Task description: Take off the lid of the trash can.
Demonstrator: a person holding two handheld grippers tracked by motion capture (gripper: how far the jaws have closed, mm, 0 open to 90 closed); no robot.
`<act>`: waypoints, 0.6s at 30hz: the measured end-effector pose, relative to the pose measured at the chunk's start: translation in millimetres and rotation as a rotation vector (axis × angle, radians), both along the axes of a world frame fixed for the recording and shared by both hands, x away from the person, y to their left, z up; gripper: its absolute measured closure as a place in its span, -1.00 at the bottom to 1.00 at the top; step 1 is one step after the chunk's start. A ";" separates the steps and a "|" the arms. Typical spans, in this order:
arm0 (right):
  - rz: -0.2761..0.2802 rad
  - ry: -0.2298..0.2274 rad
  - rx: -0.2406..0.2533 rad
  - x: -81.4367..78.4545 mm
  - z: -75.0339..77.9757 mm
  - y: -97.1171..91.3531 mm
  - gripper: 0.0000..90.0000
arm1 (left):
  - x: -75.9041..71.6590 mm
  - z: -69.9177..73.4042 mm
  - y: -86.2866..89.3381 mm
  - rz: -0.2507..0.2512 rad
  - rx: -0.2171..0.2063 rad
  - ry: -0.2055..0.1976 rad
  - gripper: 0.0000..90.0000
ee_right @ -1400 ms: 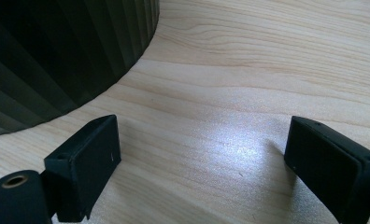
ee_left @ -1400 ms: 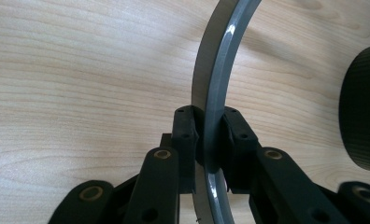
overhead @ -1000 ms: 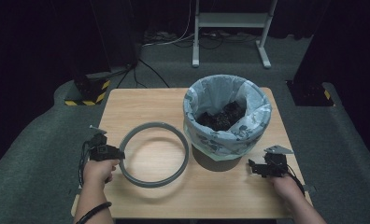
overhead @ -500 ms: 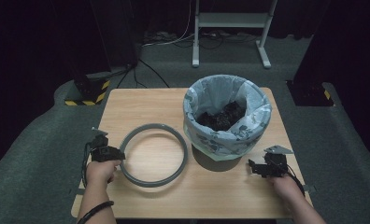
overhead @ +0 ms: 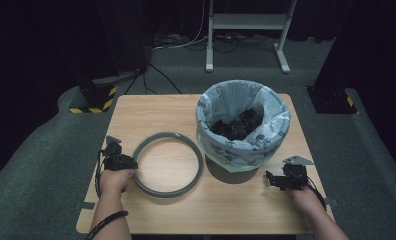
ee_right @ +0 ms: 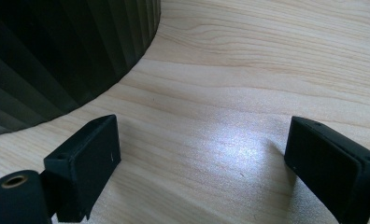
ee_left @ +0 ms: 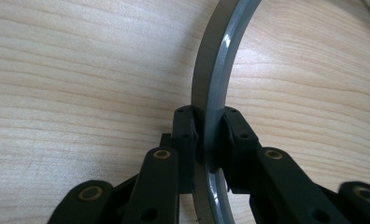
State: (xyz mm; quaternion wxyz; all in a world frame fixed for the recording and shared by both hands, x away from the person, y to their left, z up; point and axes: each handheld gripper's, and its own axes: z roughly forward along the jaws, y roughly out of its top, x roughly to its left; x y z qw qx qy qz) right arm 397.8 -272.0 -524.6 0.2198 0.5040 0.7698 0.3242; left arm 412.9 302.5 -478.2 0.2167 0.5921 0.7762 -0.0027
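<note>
Between the left claw's (ee_left: 210,140) pads, the grey ring (ee_left: 216,84).

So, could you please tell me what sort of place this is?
Probably a recording studio or lab: black curtains, floor cables, a white metal stand, and a lone light wooden table.

Bare table (overhead: 151,115) beyond ring (overhead: 168,164)
</note>
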 end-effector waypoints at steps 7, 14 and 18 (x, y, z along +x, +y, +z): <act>0.000 0.000 0.000 0.1 0.0 -0.1 -0.78 | 0.6 -5.1 -3.0 0.005 0.022 0.012 0.69; 0.000 -0.001 0.001 0.1 -0.1 0.0 -0.78 | -1.2 -9.3 -4.0 0.014 0.035 0.010 0.69; -0.001 0.001 0.000 0.0 0.0 0.0 -0.78 | -2.9 -10.8 -4.1 0.014 0.045 0.005 0.68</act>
